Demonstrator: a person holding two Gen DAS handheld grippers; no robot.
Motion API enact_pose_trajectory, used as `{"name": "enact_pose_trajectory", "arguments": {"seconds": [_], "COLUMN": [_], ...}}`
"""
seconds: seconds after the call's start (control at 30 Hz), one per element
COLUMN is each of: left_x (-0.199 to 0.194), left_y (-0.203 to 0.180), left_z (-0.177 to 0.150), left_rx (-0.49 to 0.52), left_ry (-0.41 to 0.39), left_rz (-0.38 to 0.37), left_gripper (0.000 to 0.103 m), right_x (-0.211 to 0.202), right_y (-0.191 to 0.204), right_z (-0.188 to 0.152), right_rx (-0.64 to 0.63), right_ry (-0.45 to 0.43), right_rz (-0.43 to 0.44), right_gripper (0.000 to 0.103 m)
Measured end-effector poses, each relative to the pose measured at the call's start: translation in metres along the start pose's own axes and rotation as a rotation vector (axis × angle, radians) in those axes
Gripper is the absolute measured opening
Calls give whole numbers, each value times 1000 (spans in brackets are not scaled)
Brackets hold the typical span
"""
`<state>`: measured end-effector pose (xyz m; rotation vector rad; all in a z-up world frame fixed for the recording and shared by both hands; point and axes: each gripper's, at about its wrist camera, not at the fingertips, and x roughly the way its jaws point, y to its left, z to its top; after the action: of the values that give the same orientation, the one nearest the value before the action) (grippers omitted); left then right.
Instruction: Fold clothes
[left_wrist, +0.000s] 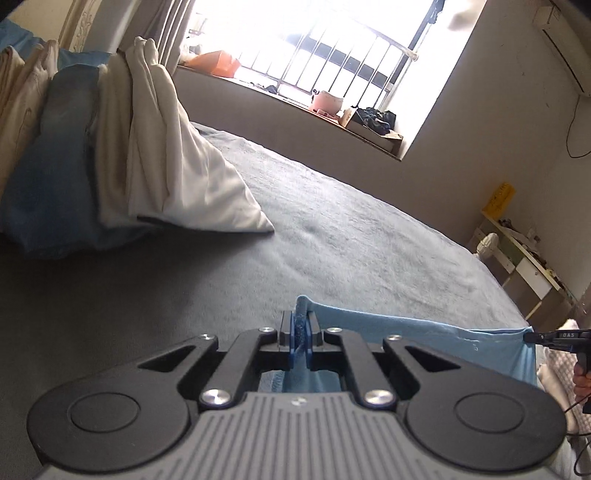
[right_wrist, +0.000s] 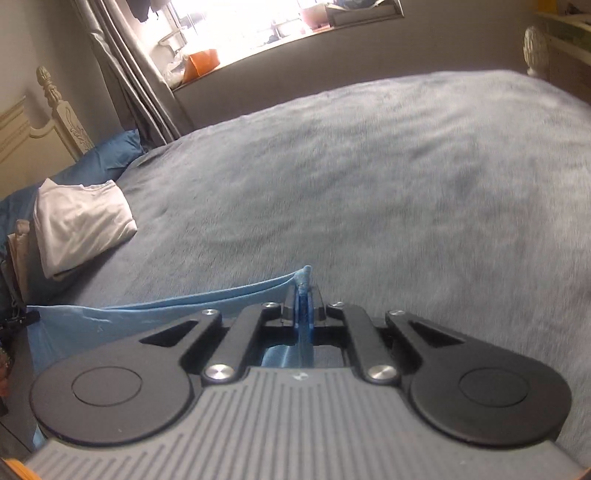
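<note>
A light blue garment is stretched in the air between both grippers above the grey bed. My left gripper is shut on one corner of it. My right gripper is shut on the other corner, with the cloth running off to the left. In the left wrist view the right gripper shows at the far right, pinching the garment's far corner. Most of the garment hangs below the grippers, out of view.
A grey blanket covers the bed. Folded white and blue clothes are stacked at the head of the bed, also in the right wrist view. A windowsill lies beyond the bed and shelves stand to the right.
</note>
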<state>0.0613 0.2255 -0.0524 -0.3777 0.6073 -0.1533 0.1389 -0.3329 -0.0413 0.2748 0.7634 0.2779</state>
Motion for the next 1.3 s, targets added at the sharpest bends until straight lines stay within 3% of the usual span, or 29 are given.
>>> {"name": "enact_pose_trajectory", "arguments": {"seconds": [0.2, 0.37, 0.5, 0.53, 0.6, 0.63, 0.7, 0.8, 0.97, 1.1, 1.2, 1.3], "left_x": [32, 31, 39, 42, 40, 39, 31, 11, -3, 11, 23, 25], "left_y": [13, 25, 32, 33, 40, 43, 48, 46, 22, -6, -27, -33], "left_z": [0, -3, -8, -9, -10, -10, -8, -2, 4, -6, -26, -43], "left_rx": [-6, -27, -30, -33, -75, -96, -126, -122, -76, -53, -2, 67], "left_ry": [49, 51, 98, 117, 113, 110, 95, 57, 102, 214, 296, 302], "left_rz": [50, 57, 66, 71, 102, 118, 147, 161, 73, -17, -49, 7], "left_gripper": [6, 6, 8, 10, 31, 35, 38, 43, 50, 51, 53, 53], "right_x": [35, 48, 66, 74, 84, 87, 90, 68, 46, 60, 80, 84], "right_y": [2, 0, -4, -7, -17, -23, -34, -36, -12, 17, 18, -12], "right_z": [12, 13, 8, 6, 2, 0, -2, 1, 3, -2, -12, -18], "right_rx": [-32, -30, -29, -25, 27, 62, 136, 178, 119, 62, 66, 184], "right_ry": [21, 29, 61, 79, 112, 122, 132, 74, 84, 161, 237, 239], "right_rz": [-20, -20, -31, -32, -20, -14, -4, -24, 123, 249, 200, 124], "right_gripper": [2, 2, 3, 4, 8, 8, 14, 21, 21, 21, 21, 17]}}
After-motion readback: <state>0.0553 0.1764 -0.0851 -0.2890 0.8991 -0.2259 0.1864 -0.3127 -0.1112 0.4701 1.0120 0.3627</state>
